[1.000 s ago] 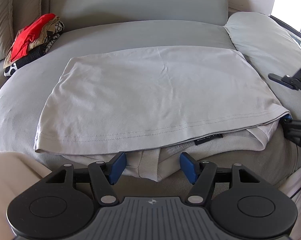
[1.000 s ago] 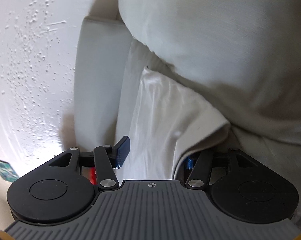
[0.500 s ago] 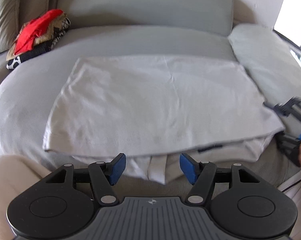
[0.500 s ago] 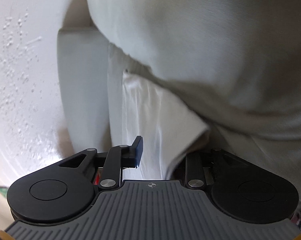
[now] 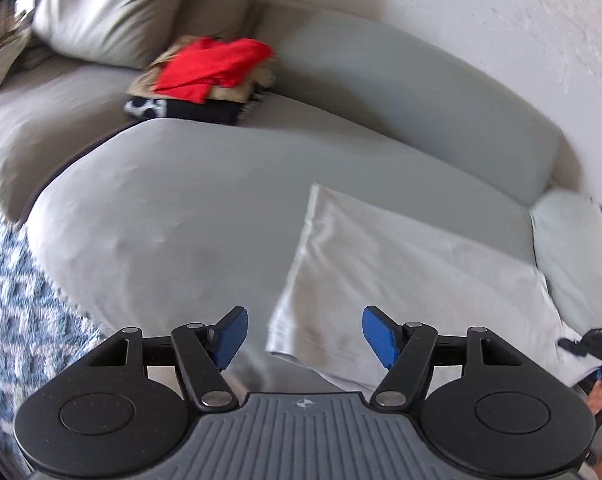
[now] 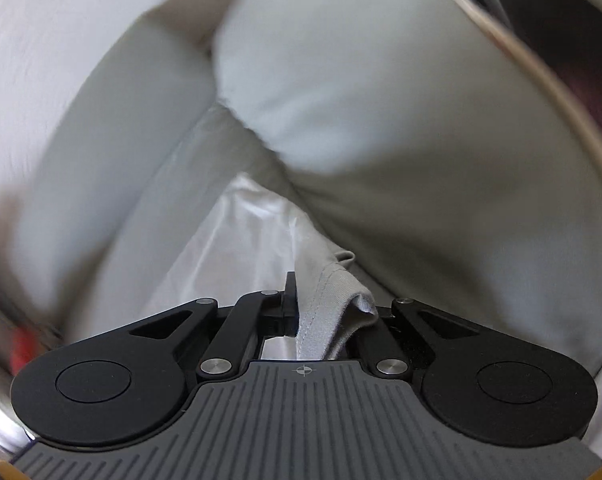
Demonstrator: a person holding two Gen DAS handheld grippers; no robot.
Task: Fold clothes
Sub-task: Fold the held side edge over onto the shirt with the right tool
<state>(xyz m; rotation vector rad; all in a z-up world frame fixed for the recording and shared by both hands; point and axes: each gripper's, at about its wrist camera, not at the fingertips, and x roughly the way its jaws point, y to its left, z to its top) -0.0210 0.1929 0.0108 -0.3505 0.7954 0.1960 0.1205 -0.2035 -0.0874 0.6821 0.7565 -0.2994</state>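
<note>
On the grey sofa (image 5: pixel 205 216) lies a pale shirt (image 5: pixel 417 280), spread flat over the seat so it can be folded. It sits toward the right end, beside a light cushion (image 5: pixel 577 248).

The right hand-held gripper (image 6: pixel 297 312) is pinched tight on the shirt's hem at a corner, and the cloth bunches up between its pads. I think it holds the corner so that side can be lifted and folded over. From the left camera this gripper shows as a dark shape at the shirt's right edge.

The left hand-held gripper (image 5: pixel 303 334) stands wide, its jaws are opening a little, and it holds nothing. Its blue pads (image 5: pixel 231 336) hover over the shirt's near-left corner, not touching it. It looks ready to catch that corner, so both corners can move together.

Far back on the sofa sits a pile of clothes (image 5: pixel 205 76) with a red one on top, probably put there out of the way. A blue patterned rug (image 5: pixel 17 296) covers the floor.
</note>
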